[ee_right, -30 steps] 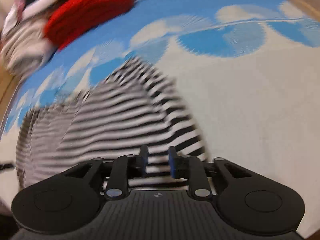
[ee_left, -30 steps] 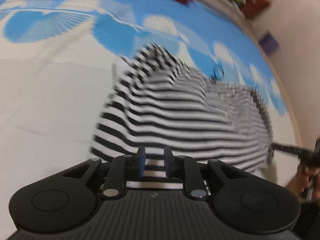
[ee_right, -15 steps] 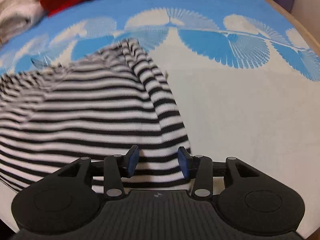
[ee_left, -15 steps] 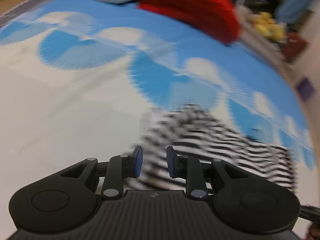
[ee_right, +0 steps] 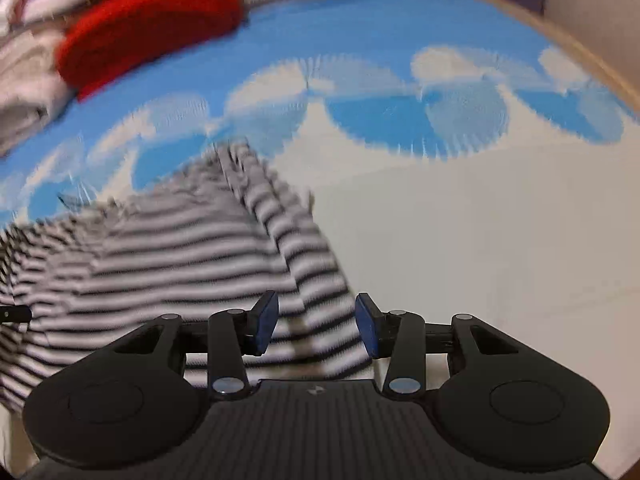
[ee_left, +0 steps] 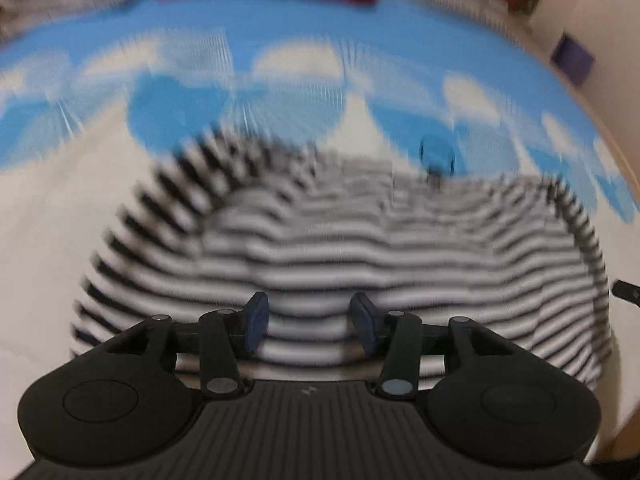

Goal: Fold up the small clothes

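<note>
Both hand-held grippers, left (ee_left: 308, 322) and right (ee_right: 316, 322), gape empty, the left's jaws just widened, over the striped top (ee_left: 360, 248); red pile (ee_right: 152, 20) far, open sheet (ee_right: 480, 232) right.

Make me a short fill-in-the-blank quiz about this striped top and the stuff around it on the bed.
1. The small knit garment has black and white ____.
2. It lies on a cream cover printed with ____ fan shapes.
3. The bulky knit item at the far edge is ____.
4. The blue pads of both grippers stand ____.

Missing words: stripes; blue; red; apart
</note>
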The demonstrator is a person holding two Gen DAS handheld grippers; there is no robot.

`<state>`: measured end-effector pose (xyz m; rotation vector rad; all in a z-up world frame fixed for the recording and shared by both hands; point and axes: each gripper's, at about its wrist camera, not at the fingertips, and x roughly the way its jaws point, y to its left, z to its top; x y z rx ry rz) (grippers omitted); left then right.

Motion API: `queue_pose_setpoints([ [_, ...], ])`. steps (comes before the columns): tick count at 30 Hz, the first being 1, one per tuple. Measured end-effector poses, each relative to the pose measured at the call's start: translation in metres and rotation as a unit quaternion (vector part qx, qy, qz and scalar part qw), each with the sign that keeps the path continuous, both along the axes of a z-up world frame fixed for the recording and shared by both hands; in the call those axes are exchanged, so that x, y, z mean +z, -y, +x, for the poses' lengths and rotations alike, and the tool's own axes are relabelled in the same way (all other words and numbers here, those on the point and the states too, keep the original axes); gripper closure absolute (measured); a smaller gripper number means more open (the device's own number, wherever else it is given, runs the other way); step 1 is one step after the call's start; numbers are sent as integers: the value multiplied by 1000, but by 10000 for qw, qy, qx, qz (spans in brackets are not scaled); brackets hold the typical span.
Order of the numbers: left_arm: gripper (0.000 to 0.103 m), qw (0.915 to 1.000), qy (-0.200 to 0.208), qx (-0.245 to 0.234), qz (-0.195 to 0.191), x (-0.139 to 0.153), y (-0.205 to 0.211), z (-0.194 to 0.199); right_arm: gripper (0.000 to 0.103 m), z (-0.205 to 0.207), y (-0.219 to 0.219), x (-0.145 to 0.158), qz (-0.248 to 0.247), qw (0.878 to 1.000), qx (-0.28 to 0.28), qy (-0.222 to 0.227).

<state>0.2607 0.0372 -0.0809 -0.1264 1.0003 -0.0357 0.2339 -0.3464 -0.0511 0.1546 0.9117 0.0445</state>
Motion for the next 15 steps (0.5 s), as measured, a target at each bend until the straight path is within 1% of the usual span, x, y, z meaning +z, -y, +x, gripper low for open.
queue_pose_setpoints([
  [2,51,9998,200,16,80,8,1,-6,59,-8,-2,8,-60,9995,47,296],
  [5,50,9994,269,94,180,13,-3,-15,59,-18,-5,19,-129,9988,35,464],
  [8,49,9992,309,184,199,23,-16,-24,59,-29,-8,32,-51,9976,38,693],
  [12,48,9986,388,275,239,38,-34,-43,59,-55,-15,57,-8,9933,-70,1149],
  [15,48,9976,516,219,402,55,-43,-63,59,-75,-18,70,153,9908,-185,1332],
])
